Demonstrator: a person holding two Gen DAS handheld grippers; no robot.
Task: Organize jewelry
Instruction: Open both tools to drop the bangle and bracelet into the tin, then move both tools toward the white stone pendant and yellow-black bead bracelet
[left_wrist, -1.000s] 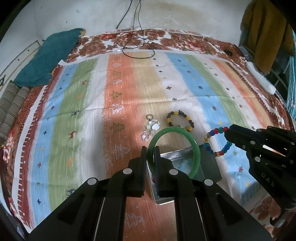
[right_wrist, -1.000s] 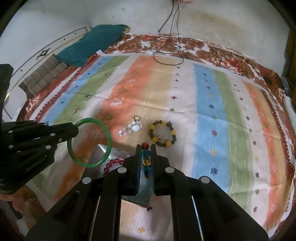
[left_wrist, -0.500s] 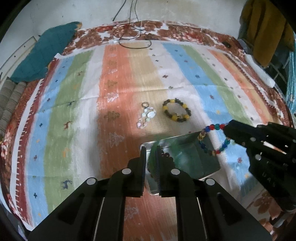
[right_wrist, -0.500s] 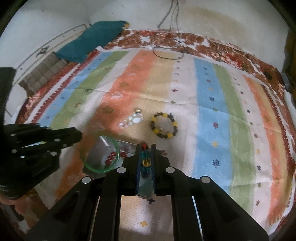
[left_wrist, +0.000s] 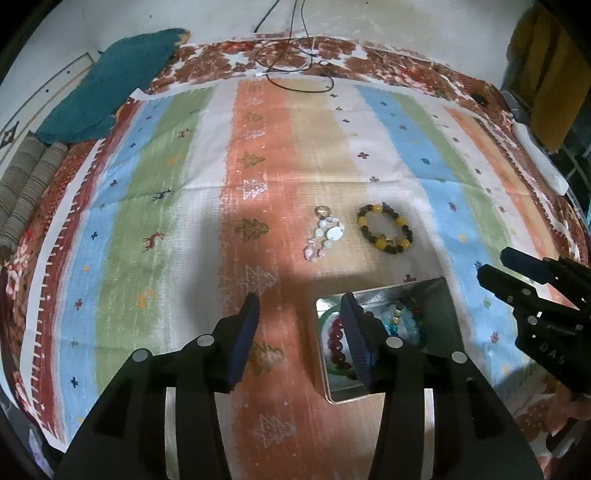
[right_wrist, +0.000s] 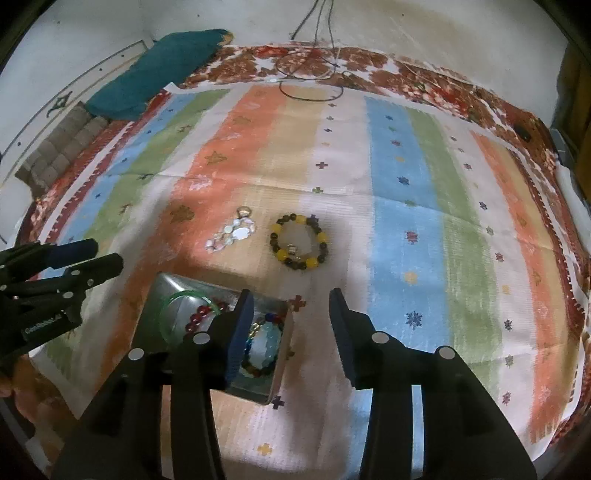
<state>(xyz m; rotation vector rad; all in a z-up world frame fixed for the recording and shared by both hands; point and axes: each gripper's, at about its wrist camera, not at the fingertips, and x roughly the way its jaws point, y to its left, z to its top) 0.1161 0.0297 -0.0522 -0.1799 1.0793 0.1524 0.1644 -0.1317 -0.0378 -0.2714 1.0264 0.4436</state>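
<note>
A shiny metal tin (left_wrist: 445, 306) (right_wrist: 162, 291) lies on the striped cloth. In it are a green bangle (right_wrist: 173, 299), a red bead bracelet (left_wrist: 338, 334) (right_wrist: 201, 315) and a multicoloured bead bracelet (left_wrist: 404, 321) (right_wrist: 264, 345). On the cloth beyond it lie a yellow-and-brown bead bracelet (left_wrist: 384, 229) (right_wrist: 299, 240) and a pale shell piece (left_wrist: 327, 232) (right_wrist: 234, 232). My left gripper (left_wrist: 299, 306) is open and empty, just left of the tin. My right gripper (right_wrist: 291, 302) is open and empty, over the tin's right edge.
A striped cloth (left_wrist: 184, 192) covers the bed. A teal pillow (left_wrist: 110, 85) lies at the far left. A black cable (left_wrist: 295, 62) loops at the far edge. A white object (left_wrist: 539, 158) lies at the right edge.
Both grippers have opened. The green bangle left my left gripper and the multicoloured bracelet left my right gripper; both now lie in the tin. Both grippers have drawn back slightly.
</note>
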